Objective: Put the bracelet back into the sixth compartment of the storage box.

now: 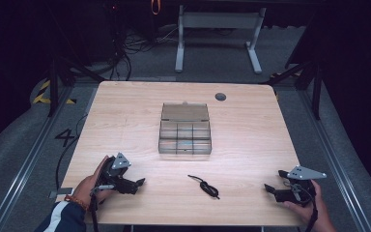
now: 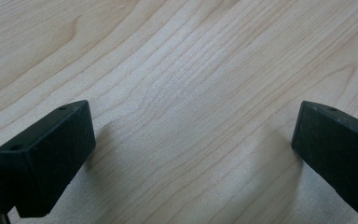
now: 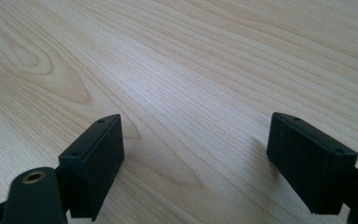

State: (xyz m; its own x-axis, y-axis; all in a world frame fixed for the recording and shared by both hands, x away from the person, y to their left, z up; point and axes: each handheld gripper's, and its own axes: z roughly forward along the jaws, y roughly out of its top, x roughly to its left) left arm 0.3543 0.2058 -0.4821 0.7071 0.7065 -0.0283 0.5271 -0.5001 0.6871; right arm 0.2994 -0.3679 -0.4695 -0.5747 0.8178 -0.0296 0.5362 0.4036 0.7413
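On the pale wood-grain desk (image 1: 251,121), between the two hand-held tools and near the front edge, a short black cord tied in a knot (image 1: 205,185) is laid flat. It is seen as a thin, limp strand with a thicker knotted lump toward its right end; finer detail cannot be made out. A clear plastic compartment box with its lid folded back (image 1: 185,135) is set farther back at the centre, well apart from the cord.

Left tongs (image 1: 139,182): held low over bare desk to the left of the cord, jaws spread wide, nothing between them. Right tongs (image 1: 269,188): held to the right of the cord, jaws likewise spread wide and empty.

Risks judged: the cord is thin and lies flush with the desk, so it may be missed or pushed aside if the pads are closed too high; if only a loose end is pinched, it may slip free; the small box compartments may be missed.
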